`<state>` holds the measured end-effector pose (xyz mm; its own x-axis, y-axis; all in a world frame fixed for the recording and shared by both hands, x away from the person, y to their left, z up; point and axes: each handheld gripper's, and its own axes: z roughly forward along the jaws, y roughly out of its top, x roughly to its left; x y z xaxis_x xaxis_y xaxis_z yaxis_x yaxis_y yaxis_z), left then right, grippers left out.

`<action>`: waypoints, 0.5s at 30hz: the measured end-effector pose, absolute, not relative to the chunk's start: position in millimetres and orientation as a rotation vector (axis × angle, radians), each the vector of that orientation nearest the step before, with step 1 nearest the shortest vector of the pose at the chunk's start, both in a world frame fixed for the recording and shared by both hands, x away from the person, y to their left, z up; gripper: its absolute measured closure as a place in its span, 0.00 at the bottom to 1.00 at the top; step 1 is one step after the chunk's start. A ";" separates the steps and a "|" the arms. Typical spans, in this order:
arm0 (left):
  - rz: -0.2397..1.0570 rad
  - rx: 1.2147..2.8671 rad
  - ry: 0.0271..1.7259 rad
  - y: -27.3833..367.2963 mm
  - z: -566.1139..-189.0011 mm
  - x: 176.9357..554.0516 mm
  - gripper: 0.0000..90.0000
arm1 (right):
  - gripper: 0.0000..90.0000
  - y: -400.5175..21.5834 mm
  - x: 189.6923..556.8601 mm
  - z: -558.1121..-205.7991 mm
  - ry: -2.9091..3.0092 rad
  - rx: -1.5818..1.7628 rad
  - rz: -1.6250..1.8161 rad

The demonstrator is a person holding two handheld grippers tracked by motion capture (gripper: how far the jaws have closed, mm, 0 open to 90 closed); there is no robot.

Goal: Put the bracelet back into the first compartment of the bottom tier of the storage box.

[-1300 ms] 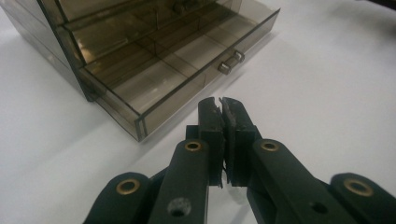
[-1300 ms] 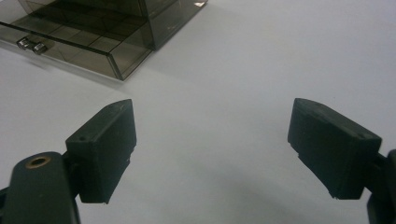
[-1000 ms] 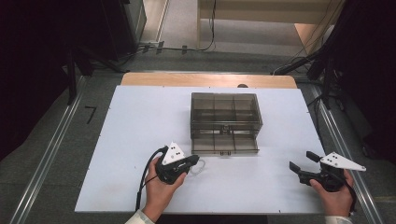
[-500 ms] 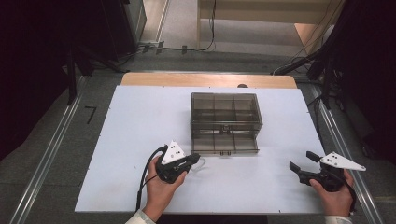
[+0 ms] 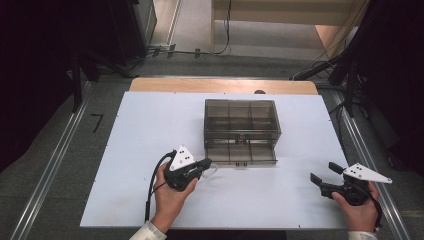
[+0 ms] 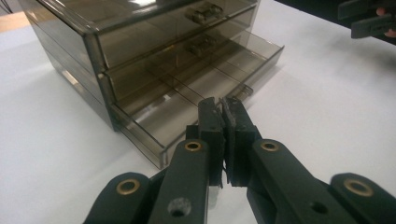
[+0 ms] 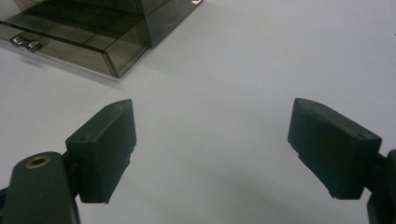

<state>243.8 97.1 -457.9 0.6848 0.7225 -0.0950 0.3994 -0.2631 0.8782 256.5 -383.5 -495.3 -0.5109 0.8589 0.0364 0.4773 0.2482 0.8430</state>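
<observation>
Nothing has shifted since the earlier frames: both hands sit as they did. From the high view, the drawer box [image 5: 241, 131] stands mid-table toward the far edge, its bottom drawer [image 5: 239, 155] pulled out toward the near edge, the left gripper [image 5: 204, 164] at that drawer's left corner. Its own view shows the jaws pressed together on nothing, tips just over the drawer front [image 6: 154, 140]; a careless push could skid the light box or jam the drawer askew. The right gripper [image 7: 212, 154] rests wide open near the right edge, well apart.
</observation>
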 end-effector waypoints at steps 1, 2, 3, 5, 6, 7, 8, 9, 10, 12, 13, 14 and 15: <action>0.405 1.888 0.876 97.4 -456.8 245.1 0.98 | 0.15 -383.5 256.7 -495.4 2.092 1.215 1.174; 0.405 1.887 0.875 97.8 -455.9 246.3 0.98 | 0.15 -383.4 256.8 -495.4 2.092 1.215 1.172; 0.408 1.880 0.876 98.0 -454.9 247.4 0.98 | 0.15 -383.1 256.8 -495.5 2.093 1.217 1.172; 0.413 1.874 0.876 98.8 -452.6 249.6 0.98 | 0.15 -382.9 256.6 -495.6 2.095 1.220 1.170; 0.415 1.868 0.879 99.3 -451.3 250.8 0.98 | 0.15 -383.2 256.5 -495.7 2.094 1.220 1.171; 0.417 1.863 0.879 99.8 -450.0 252.1 0.98 | 0.15 -383.5 256.6 -495.8 2.092 1.220 1.169; 0.420 1.859 0.881 100.5 -448.6 253.4 0.98 | 0.15 -383.5 256.6 -495.8 2.092 1.220 1.169; 0.424 1.853 0.881 100.9 -447.4 254.7 0.98 | 0.15 -383.9 256.7 -495.8 2.089 1.218 1.169; 0.423 1.849 0.882 101.2 -446.2 256.0 0.98 | 0.15 -383.9 256.7 -495.8 2.089 1.218 1.169; 0.430 1.844 0.880 100.6 -444.4 258.1 0.98 | 0.15 -383.9 256.6 -495.6 2.090 1.219 1.169; 0.428 1.840 0.880 100.0 -443.7 259.1 0.98 | 0.15 -383.8 256.6 -495.5 2.091 1.218 1.170; 0.430 1.838 0.879 99.3 -443.0 259.9 0.98 | 0.15 -383.7 256.6 -495.5 2.091 1.218 1.172; 0.437 1.838 0.877 98.7 -442.3 260.6 0.98 | 0.15 -383.6 256.5 -495.4 2.092 1.219 1.170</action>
